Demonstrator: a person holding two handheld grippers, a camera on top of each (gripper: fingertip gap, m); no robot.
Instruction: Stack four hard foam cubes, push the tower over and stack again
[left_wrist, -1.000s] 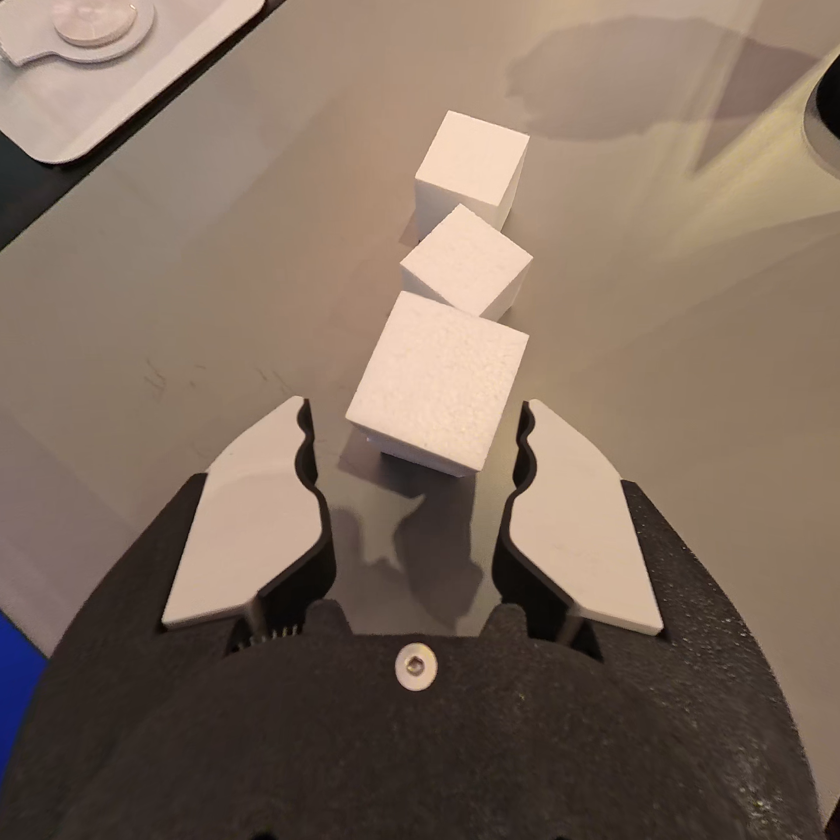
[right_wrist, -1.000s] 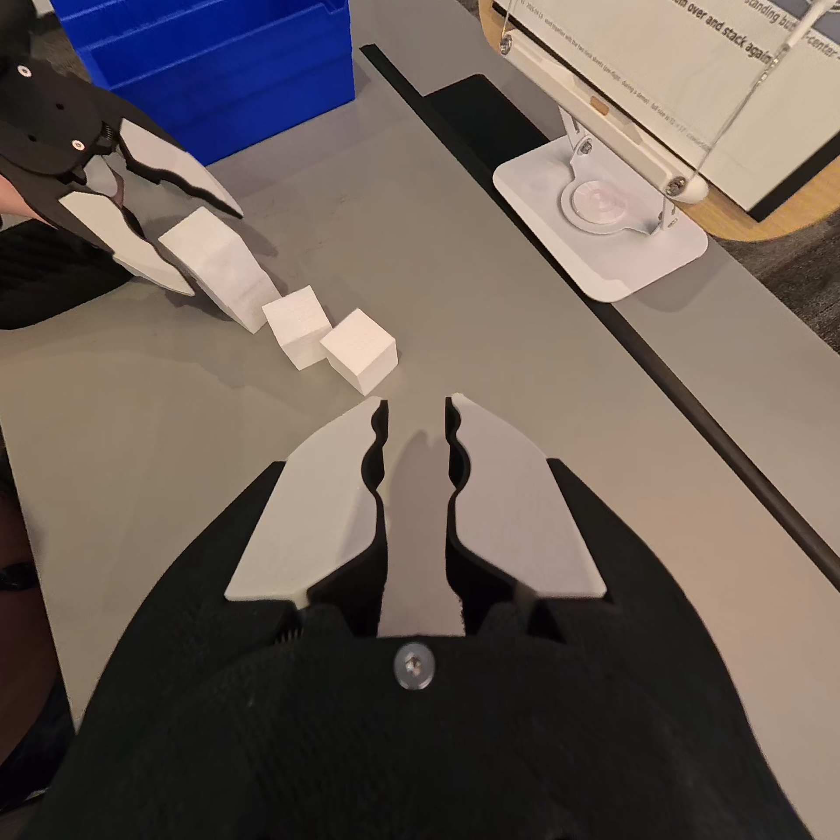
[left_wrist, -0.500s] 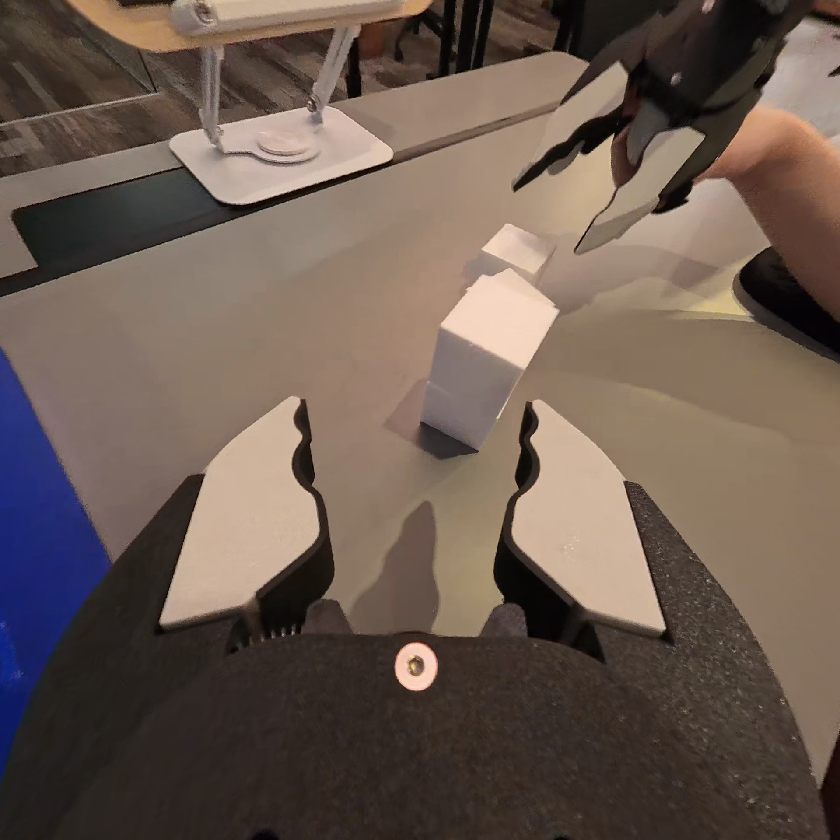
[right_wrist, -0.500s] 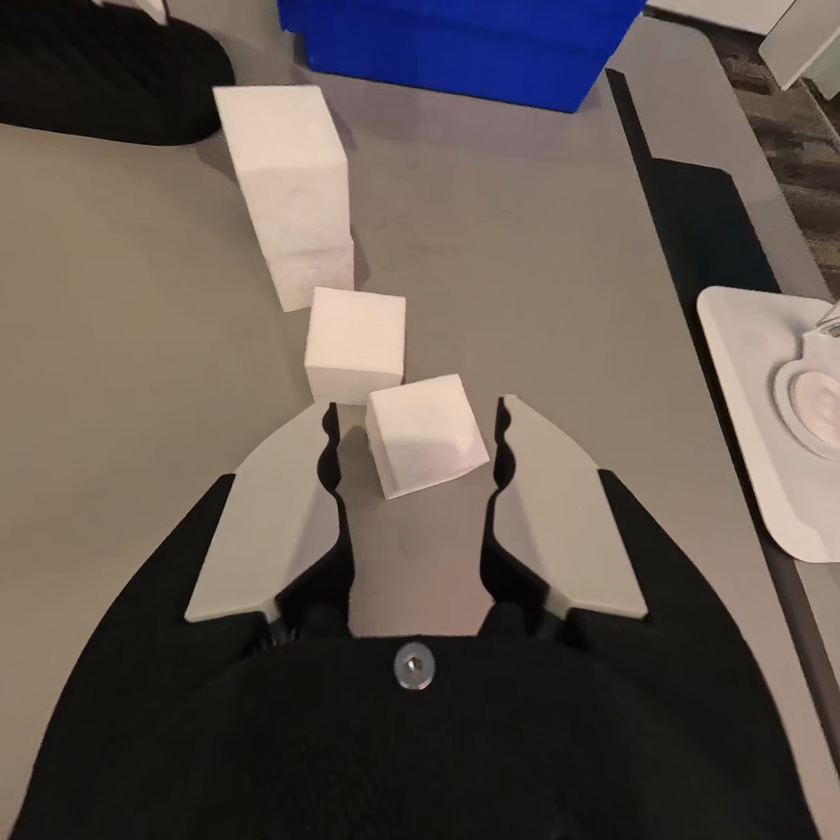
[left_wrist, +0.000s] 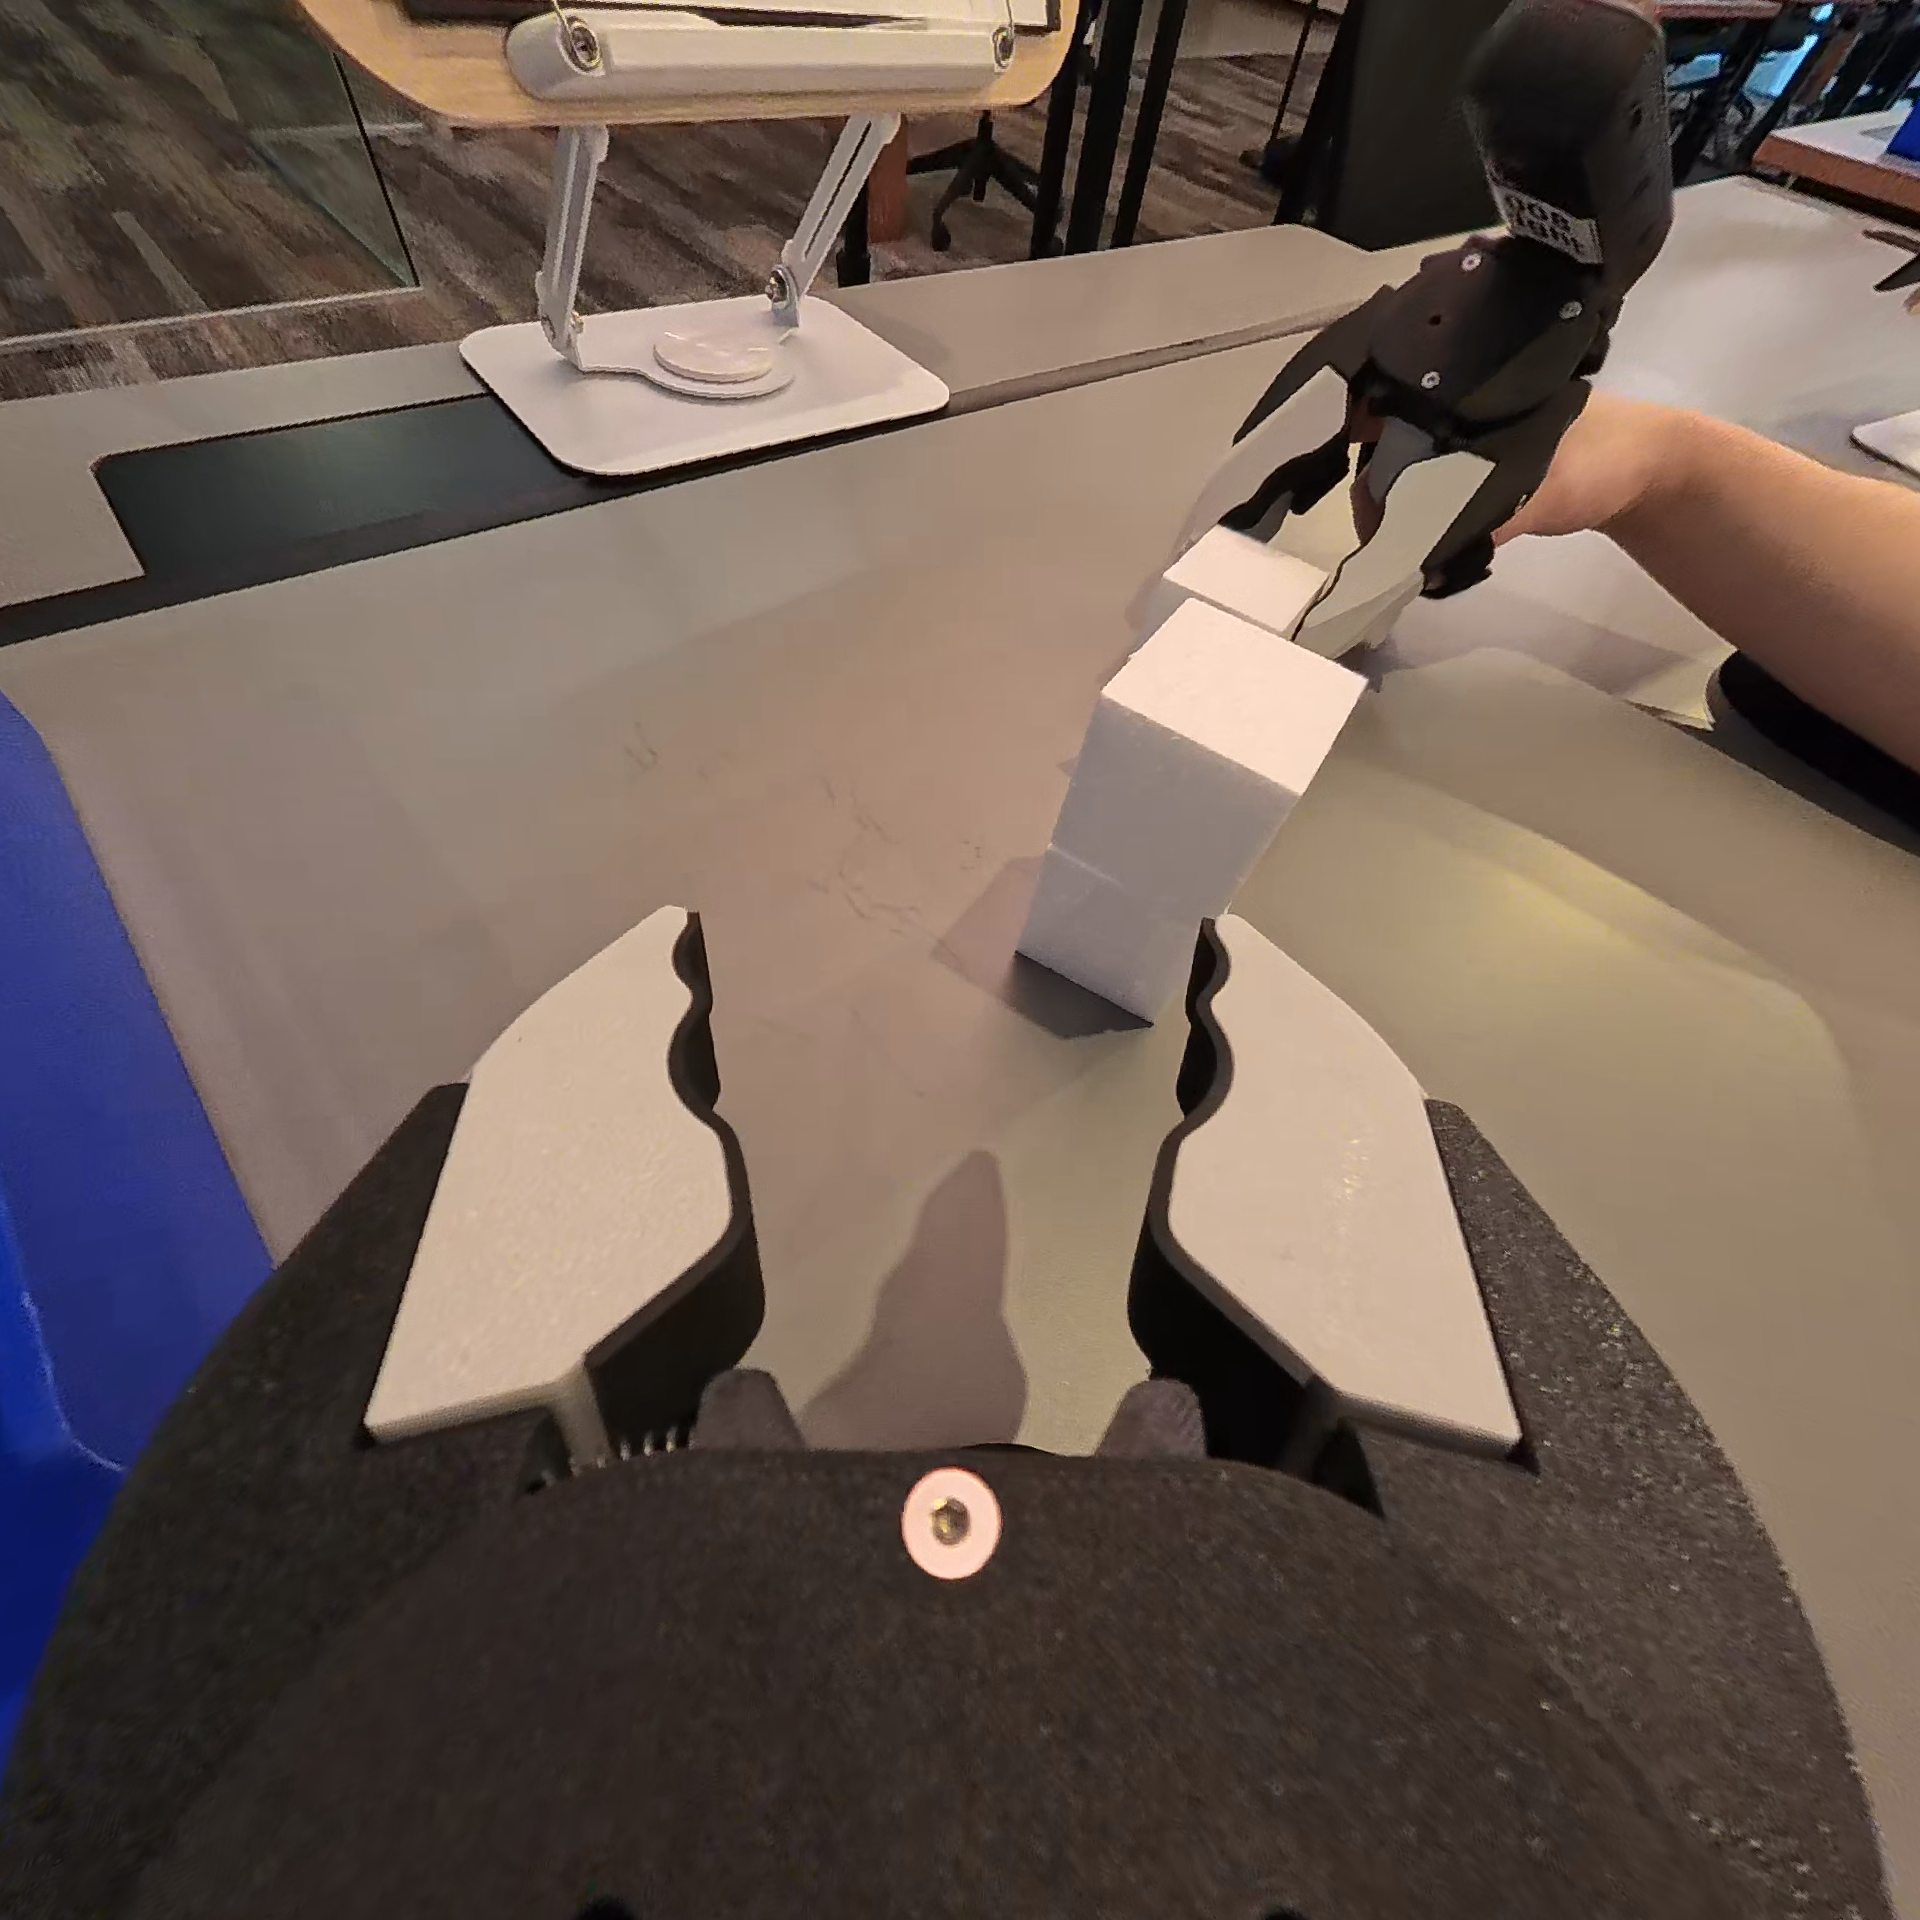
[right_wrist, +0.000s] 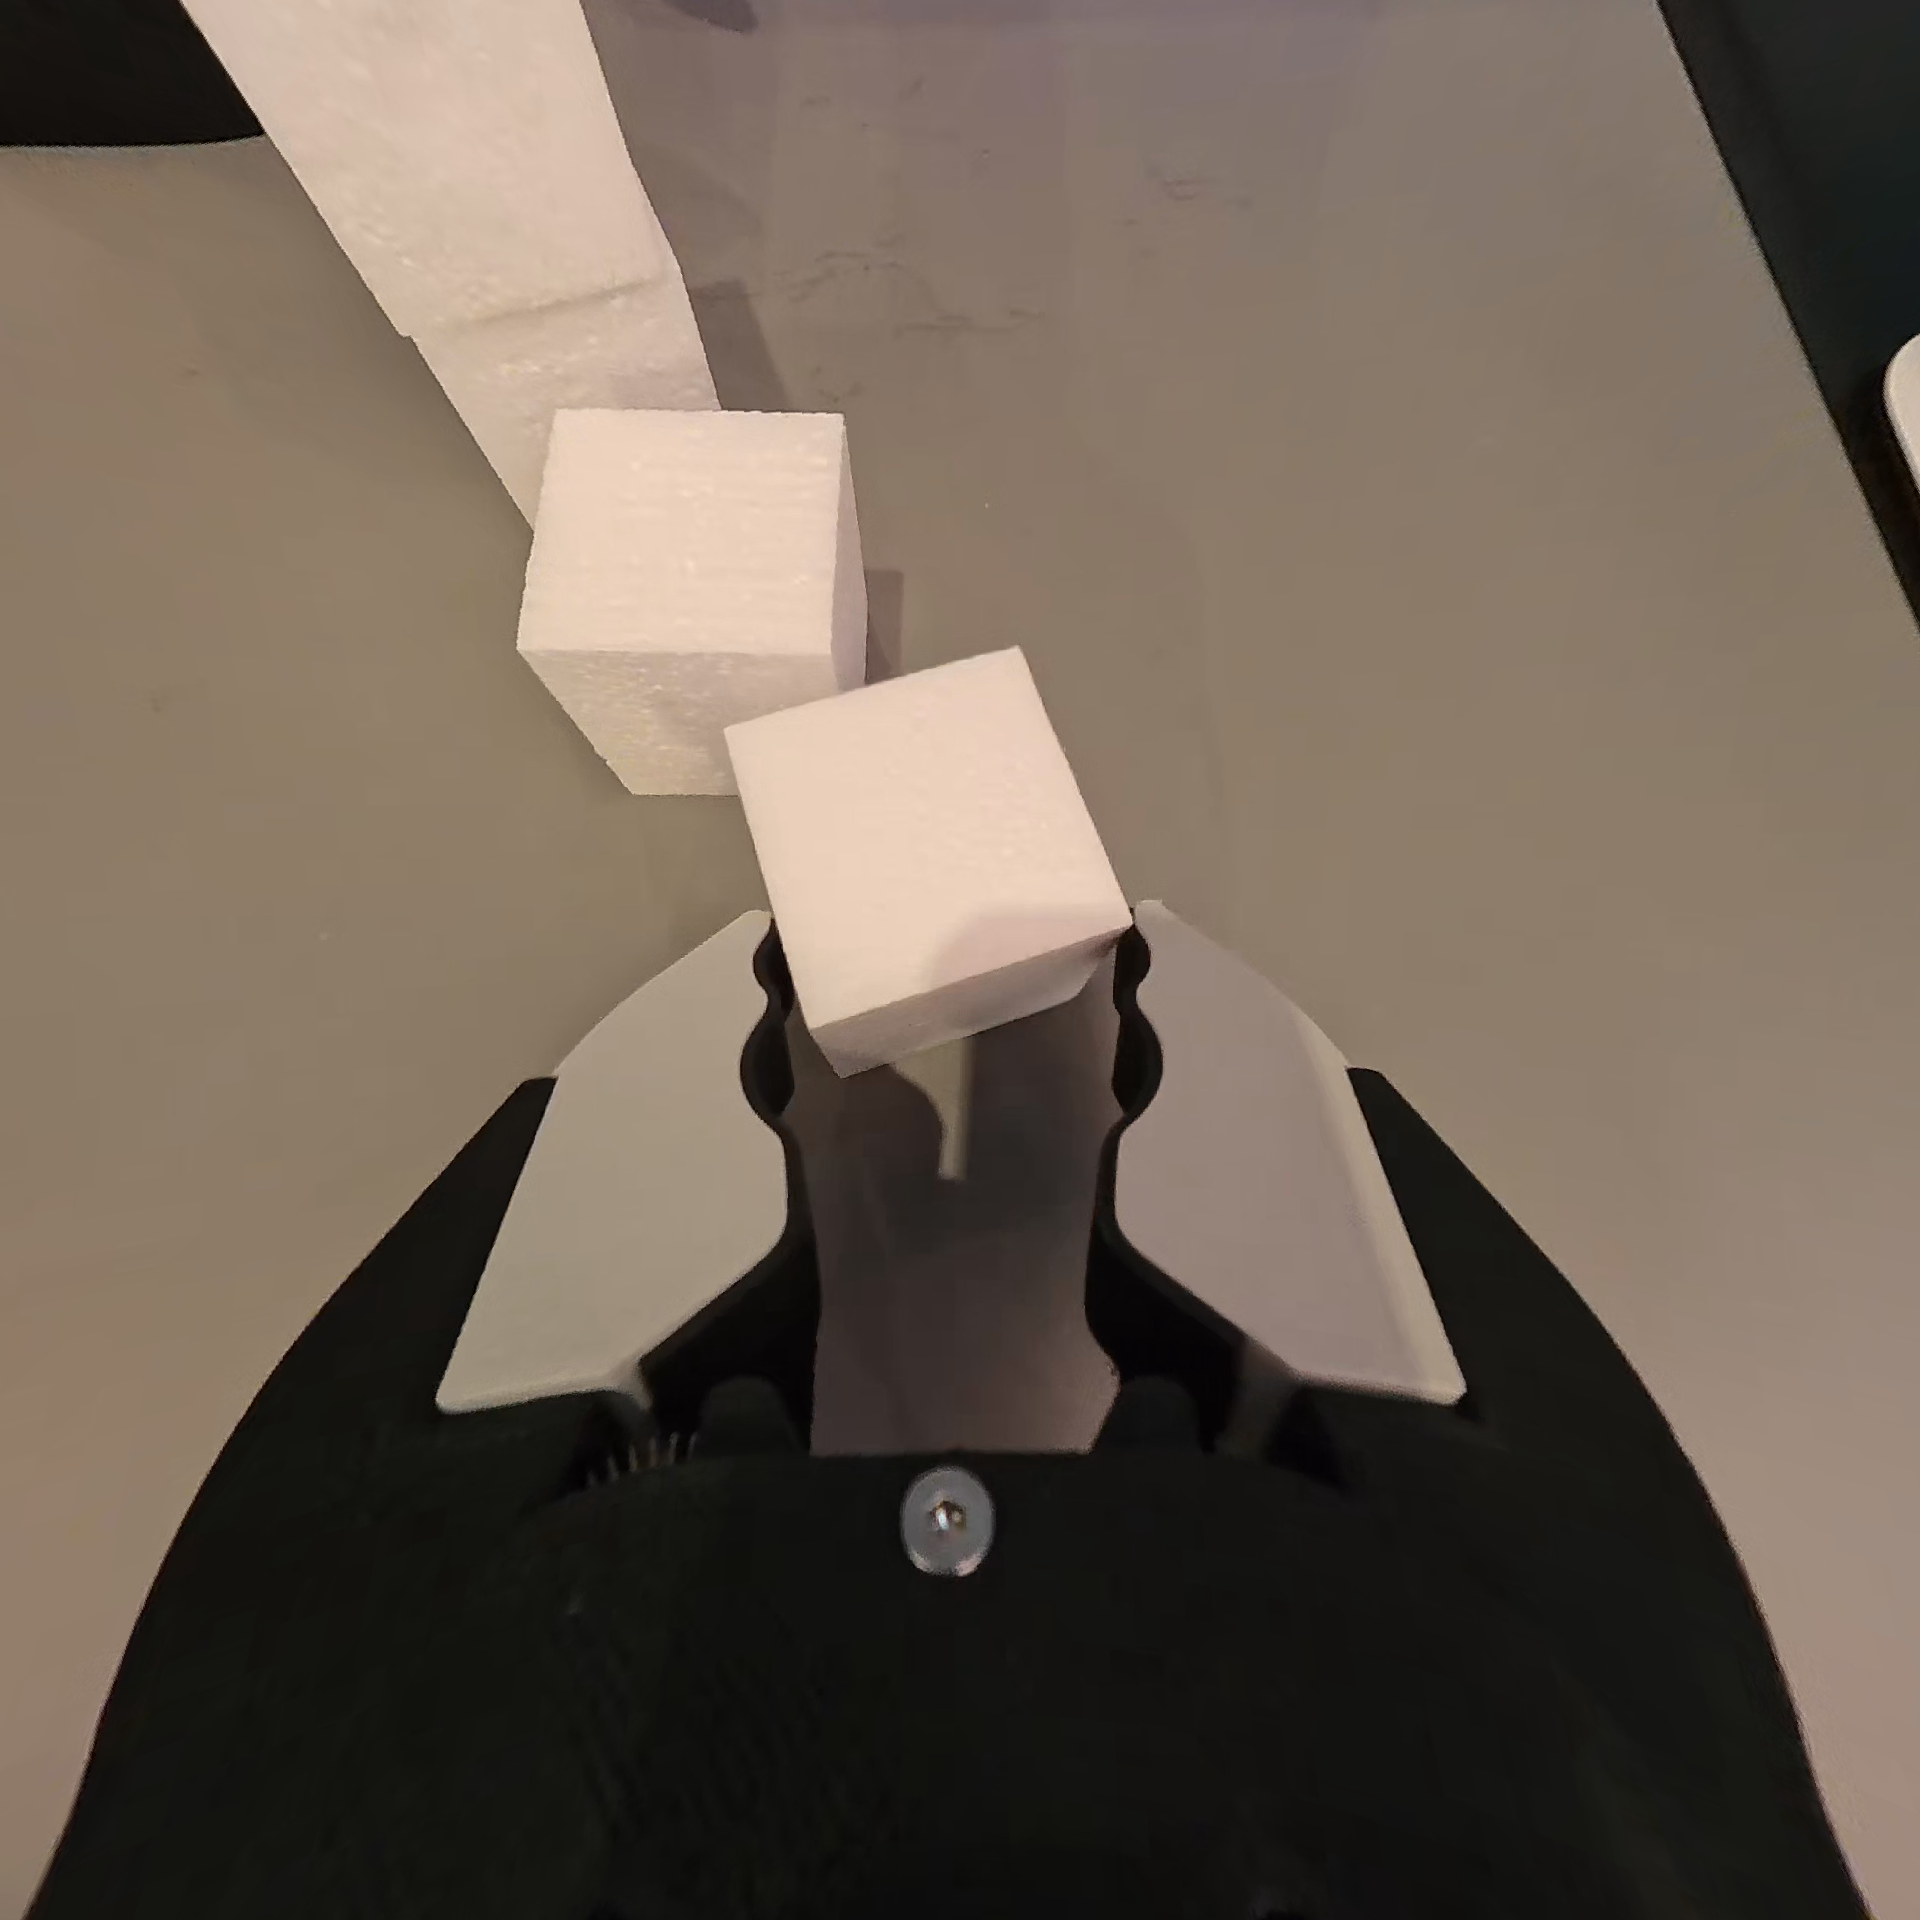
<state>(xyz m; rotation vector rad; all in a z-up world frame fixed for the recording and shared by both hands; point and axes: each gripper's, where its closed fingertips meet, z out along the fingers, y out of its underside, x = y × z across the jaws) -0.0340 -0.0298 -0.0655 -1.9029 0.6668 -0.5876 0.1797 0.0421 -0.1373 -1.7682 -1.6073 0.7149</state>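
Four white foam cubes sit on the grey table (left_wrist: 520, 779). Two form a stack (left_wrist: 1184, 810), just ahead of my left gripper's right fingertip. My left gripper (left_wrist: 951, 956) is open and empty, with the stack to the right of its gap. The stack also shows in the right wrist view (right_wrist: 468, 187). A loose cube (right_wrist: 691, 592) lies in front of it. My right gripper (right_wrist: 951, 920) is open, its jaws straddling the nearest loose cube (right_wrist: 925, 862), which sits skewed with a corner touching the right fingertip (right_wrist: 1153, 935). The left wrist view shows this gripper (left_wrist: 1340, 540) over that cube (left_wrist: 1242, 587).
A white stand base (left_wrist: 707, 384) sits on a black strip at the table's far edge. A blue bin (left_wrist: 94, 1039) is at my left. A person's forearm (left_wrist: 1714, 540) reaches in from the right behind the right gripper. My hands' fingertips stand some 25 cm from each other. To the stack (left_wrist: 1184, 810): left tips about 5 cm, right tips about 20 cm.
My left gripper has drawn back from the two-cube stack and shifted left, still open. My right gripper has opened wider, moved forward and down, and now has the nearest loose cube between its jaws.
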